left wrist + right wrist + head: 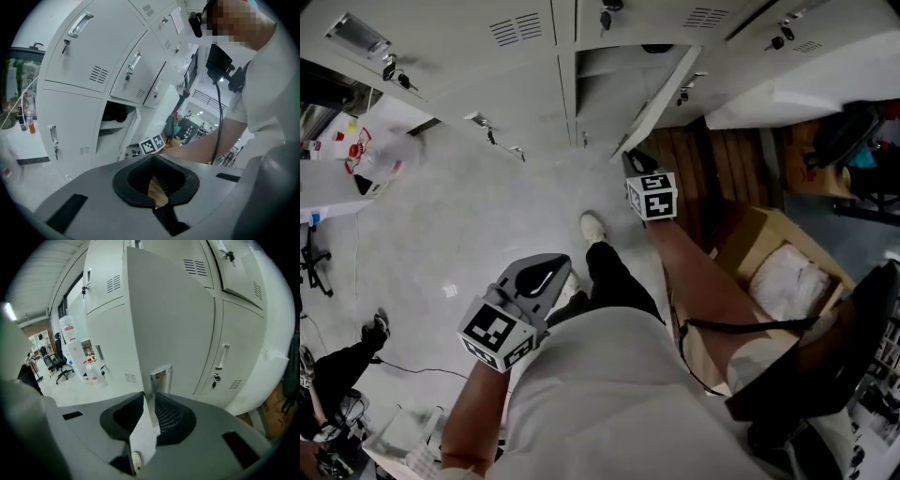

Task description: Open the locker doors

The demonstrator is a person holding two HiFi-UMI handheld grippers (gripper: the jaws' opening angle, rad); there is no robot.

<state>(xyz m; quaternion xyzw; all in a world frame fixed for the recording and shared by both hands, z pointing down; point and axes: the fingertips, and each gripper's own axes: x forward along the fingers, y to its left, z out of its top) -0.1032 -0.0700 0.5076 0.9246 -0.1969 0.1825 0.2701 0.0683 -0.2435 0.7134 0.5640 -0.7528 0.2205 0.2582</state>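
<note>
A bank of pale grey lockers (478, 56) runs along the top of the head view. One lower locker door (661, 94) stands swung out, its compartment (609, 84) showing a shelf. My right gripper (633, 161) is at that door's free edge. In the right gripper view the door's edge (149, 380) runs down between the jaws of that gripper (152, 401), just beside the recessed metal handle (161, 376), and the pads sit against it. My left gripper (546, 274) hangs back over the floor, away from the lockers. It (154, 174) is shut and holds nothing.
Neighbouring doors are closed, with keys in their locks (127, 75). A cardboard box (778, 262) and wooden boards (722, 169) lie right of the open door. My shoe (593, 225) is on the pale floor. Bottles (356, 150) stand at the left, and an office chair (58, 366) stands beyond.
</note>
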